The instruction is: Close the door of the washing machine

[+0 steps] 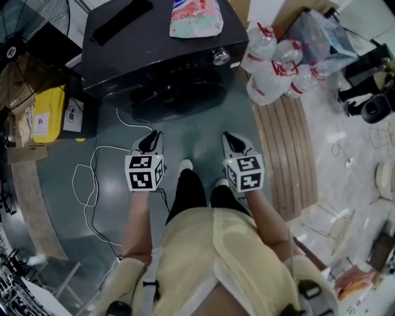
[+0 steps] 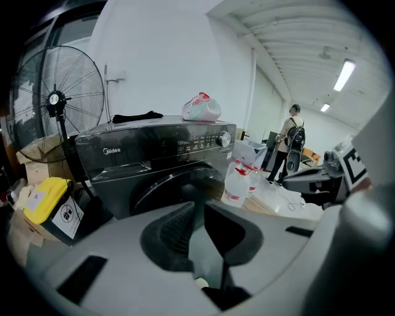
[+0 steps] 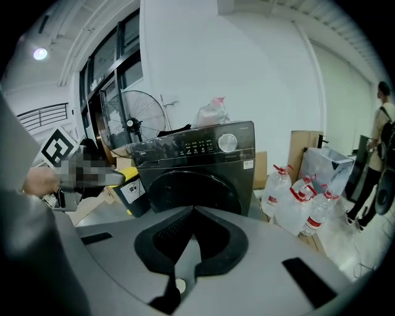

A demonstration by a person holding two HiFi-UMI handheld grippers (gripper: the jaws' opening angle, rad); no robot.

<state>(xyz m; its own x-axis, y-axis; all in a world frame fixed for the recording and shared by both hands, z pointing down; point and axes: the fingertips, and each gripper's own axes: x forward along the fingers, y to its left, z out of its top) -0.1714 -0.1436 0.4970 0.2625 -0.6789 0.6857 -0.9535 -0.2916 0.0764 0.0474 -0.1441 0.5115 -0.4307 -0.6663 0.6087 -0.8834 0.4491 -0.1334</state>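
The black front-loading washing machine (image 1: 154, 49) stands in front of me, and its round door (image 1: 179, 99) looks shut flush with the front. The door also shows in the left gripper view (image 2: 163, 185) and the right gripper view (image 3: 192, 188). Both grippers hang in the air short of the machine and touch nothing. My left gripper (image 1: 152, 137) (image 2: 199, 208) has a narrow gap between its jaws with nothing in it. My right gripper (image 1: 232, 139) (image 3: 193, 211) has its jaw tips together and holds nothing.
A plastic bag (image 1: 196, 17) and a dark cloth lie on the machine's top. Several water bottles (image 1: 274, 68) stand to its right by a wooden pallet (image 1: 287, 148). A fan (image 1: 31, 24), a yellow container (image 1: 48, 114) and a white cable (image 1: 92, 179) are on the left. A person (image 2: 290, 139) stands far off.
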